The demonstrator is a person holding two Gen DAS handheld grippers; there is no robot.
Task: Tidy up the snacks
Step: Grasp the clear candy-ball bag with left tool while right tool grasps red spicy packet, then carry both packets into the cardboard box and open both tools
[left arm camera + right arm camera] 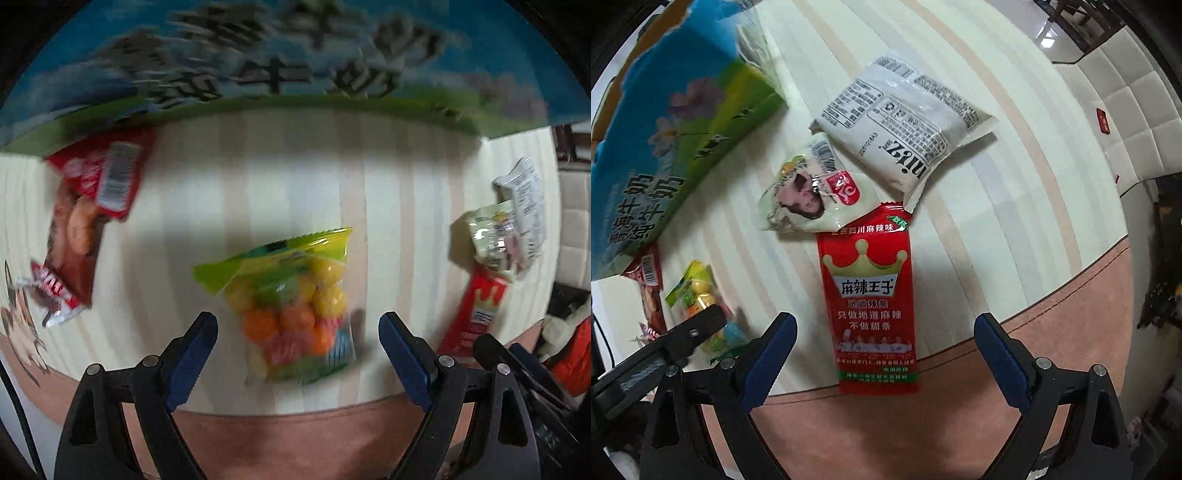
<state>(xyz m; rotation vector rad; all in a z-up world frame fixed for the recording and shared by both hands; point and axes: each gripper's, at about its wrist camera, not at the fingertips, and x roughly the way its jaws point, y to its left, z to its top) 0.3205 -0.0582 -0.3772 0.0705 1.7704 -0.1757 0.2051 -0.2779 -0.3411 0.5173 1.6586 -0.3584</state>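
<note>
My left gripper (297, 343) is open, its jaws on either side of a clear bag of colourful candy balls (295, 306) with a green top, lying on the striped table. My right gripper (884, 341) is open, its jaws on either side of the lower end of a red spicy-strip packet (870, 306) with a crown print. Above the red packet lie a pale green snack pouch (816, 195) and a grey-white packet (905, 125). These also show at the right of the left wrist view: red packet (476, 310), pale pouch (495, 240).
A blue and green milk carton box (295, 55) stands at the back of the table; it also shows in the right wrist view (661, 136). Red snack packets (92, 206) lie at the left. The table's pink front edge (1052, 306) runs below both grippers.
</note>
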